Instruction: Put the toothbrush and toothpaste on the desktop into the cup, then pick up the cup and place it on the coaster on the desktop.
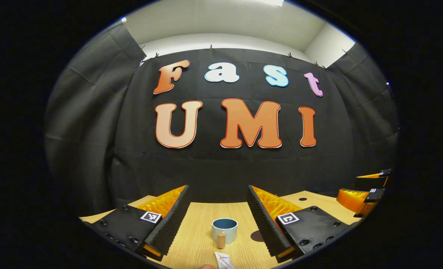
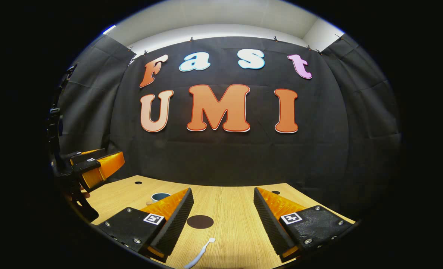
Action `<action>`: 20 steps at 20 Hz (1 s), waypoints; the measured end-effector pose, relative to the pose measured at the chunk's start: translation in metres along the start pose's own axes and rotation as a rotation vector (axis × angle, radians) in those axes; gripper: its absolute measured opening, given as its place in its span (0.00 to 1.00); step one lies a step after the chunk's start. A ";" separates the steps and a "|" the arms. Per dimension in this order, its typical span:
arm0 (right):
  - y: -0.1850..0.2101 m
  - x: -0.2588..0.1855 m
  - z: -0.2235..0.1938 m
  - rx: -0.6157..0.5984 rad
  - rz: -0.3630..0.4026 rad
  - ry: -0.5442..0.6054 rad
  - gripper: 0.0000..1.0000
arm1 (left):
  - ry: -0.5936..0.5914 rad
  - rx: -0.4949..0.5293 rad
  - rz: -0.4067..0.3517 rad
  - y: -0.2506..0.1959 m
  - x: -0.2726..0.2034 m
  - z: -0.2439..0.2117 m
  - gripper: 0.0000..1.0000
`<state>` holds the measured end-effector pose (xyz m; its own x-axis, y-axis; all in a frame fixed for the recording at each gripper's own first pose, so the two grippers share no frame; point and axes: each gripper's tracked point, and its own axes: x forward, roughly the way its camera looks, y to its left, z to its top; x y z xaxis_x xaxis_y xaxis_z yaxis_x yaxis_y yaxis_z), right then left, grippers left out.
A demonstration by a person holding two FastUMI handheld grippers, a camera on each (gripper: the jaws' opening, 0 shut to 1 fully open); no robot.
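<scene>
In the left gripper view a pale blue cup point(image 1: 224, 228) stands upright on the wooden desktop point(image 1: 195, 239), straight ahead between my left gripper's point(image 1: 218, 217) open fingers. A white toothpaste tube point(image 1: 222, 254) with a tan cap lies just in front of the cup. The dark round coaster point(image 1: 257, 235) lies to the cup's right, partly behind a finger. In the right gripper view my right gripper point(image 2: 223, 218) is open above the desktop point(image 2: 236, 209). The coaster point(image 2: 200, 221) lies between its fingers, and a white toothbrush point(image 2: 200, 254) lies nearer. The cup point(image 2: 160, 197) stands at the left.
The right gripper point(image 1: 367, 192) hangs at the far right of the left gripper view. The left gripper point(image 2: 94, 166), held on a black handle, hovers at the left of the right gripper view. Small round holes point(image 2: 138, 183) mark the desktop near the black cloth wall.
</scene>
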<state>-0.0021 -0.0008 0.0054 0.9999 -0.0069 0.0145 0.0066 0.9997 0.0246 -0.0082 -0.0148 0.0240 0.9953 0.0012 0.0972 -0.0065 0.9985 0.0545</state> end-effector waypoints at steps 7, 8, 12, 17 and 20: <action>0.002 0.002 -0.004 0.003 0.003 0.001 0.98 | 0.004 -0.019 -0.057 -0.019 0.000 0.000 0.94; 0.003 0.002 -0.004 0.006 0.004 0.002 0.98 | 0.007 -0.009 -0.066 -0.022 0.000 0.000 0.93; 0.003 0.004 -0.015 0.026 -0.008 0.042 0.98 | 0.078 0.056 -0.042 -0.017 0.010 -0.019 0.93; 0.008 0.008 -0.029 0.058 0.037 0.132 0.98 | 0.171 0.091 -0.027 -0.010 0.016 -0.034 0.95; 0.009 0.010 -0.039 0.123 0.073 0.218 0.98 | 0.261 0.081 -0.109 -0.024 0.022 -0.042 0.94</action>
<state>0.0089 0.0092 -0.0334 0.9773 0.0837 -0.1944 -0.0541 0.9867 0.1532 0.0183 -0.0368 -0.0166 0.9817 -0.0812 -0.1722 0.1045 0.9858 0.1311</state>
